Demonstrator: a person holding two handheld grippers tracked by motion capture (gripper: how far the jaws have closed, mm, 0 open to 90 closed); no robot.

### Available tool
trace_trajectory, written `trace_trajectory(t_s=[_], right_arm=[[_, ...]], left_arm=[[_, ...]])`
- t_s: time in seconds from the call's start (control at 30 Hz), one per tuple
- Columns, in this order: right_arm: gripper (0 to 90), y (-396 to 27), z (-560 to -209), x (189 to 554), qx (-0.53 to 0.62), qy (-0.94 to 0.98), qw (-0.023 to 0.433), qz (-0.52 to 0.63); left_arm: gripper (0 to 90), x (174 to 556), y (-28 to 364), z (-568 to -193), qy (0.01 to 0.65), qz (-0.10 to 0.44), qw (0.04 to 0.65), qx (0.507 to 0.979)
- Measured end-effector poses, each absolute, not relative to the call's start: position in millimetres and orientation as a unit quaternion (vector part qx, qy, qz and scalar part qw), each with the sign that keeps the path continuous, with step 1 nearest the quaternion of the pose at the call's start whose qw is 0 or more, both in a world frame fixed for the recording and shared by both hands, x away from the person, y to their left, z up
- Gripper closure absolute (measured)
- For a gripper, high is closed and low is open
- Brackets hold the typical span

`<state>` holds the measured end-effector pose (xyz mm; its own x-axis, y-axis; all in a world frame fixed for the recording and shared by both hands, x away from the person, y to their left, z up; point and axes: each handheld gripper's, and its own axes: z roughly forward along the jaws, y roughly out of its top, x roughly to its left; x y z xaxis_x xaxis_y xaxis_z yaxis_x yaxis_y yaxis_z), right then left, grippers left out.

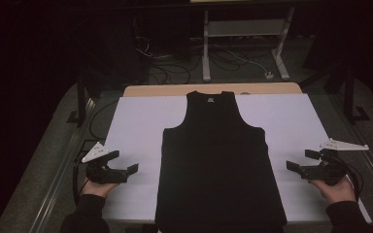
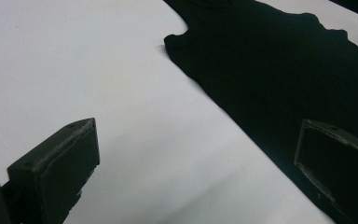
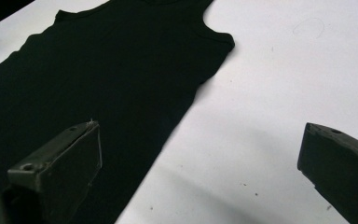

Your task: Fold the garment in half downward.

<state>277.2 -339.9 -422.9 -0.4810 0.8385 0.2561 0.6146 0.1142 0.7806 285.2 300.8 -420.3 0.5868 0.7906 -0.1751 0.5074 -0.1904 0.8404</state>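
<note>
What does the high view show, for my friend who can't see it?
A black sleeveless top lies flat, neck away from the person, on a white table cover. On each side of it a hand holds an open gripper that points inward at the top without touching it: the left gripper and the right gripper. Behind the table are cables on a dark floor.

Plain black tank top [image 1: 218,165] on a white table cover [image 1: 136,126]

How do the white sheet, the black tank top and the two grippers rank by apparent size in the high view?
1. White sheet, the largest.
2. Black tank top, lying flat on it.
3. Left gripper and right gripper: they look alike, both open and empty, so no ranking between them.
</note>
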Motion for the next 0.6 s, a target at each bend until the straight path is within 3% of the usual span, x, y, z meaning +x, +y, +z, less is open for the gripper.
trace_trajectory(t_s=[0.6], right_arm=[[0.0,-340.3,-421.4,277.3,0.494,0.734,0.127,0.448]], left_arm=[[0.0,286.7,301.5,-417.9,0.429,0.147,0.47,0.757]])
